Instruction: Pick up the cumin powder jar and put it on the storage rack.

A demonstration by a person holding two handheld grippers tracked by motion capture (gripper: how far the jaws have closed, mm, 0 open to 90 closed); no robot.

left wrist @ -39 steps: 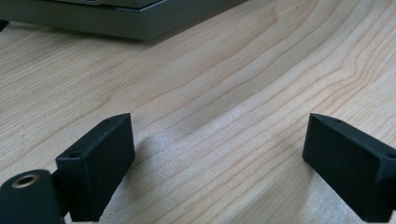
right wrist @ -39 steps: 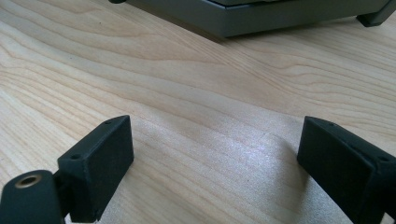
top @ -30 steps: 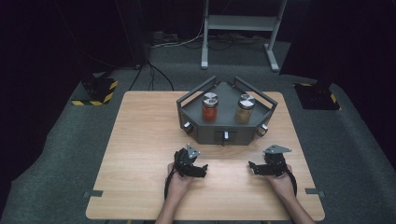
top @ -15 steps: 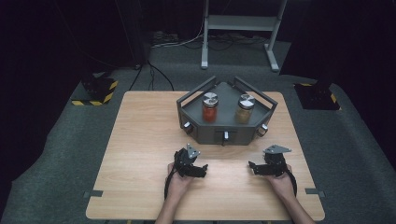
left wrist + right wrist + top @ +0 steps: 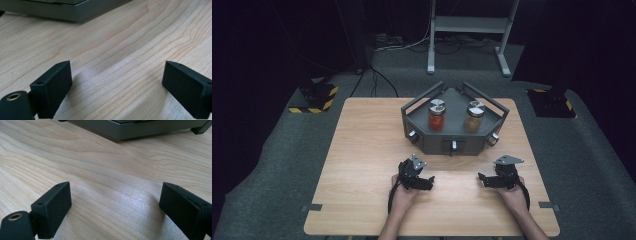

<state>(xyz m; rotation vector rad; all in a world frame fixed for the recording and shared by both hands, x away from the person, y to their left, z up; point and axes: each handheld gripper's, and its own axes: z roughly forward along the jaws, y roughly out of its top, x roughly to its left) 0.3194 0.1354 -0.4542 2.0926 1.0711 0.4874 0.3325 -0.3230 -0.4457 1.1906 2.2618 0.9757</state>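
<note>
Left tool (image 5: 418, 179) and right tool (image 5: 497, 179) low on tabletop (image 5: 362, 150), both wide open, holding nothing. Two jars, red jar (image 5: 436, 115) and yellow jar (image 5: 473, 117), standing in grey tray (image 5: 452, 142) ahead. Could tip if bumped.

- Two jars: one red-filled jar (image 5: 437, 115), one amber-filled jar (image 5: 474, 117), both ahead of the grippers.
- One grey tray (image 5: 427, 137) holding them.
- One wooden table (image 5: 362, 150).
- Two grippers: left gripper (image 5: 418, 176), right gripper (image 5: 495, 176).
</note>
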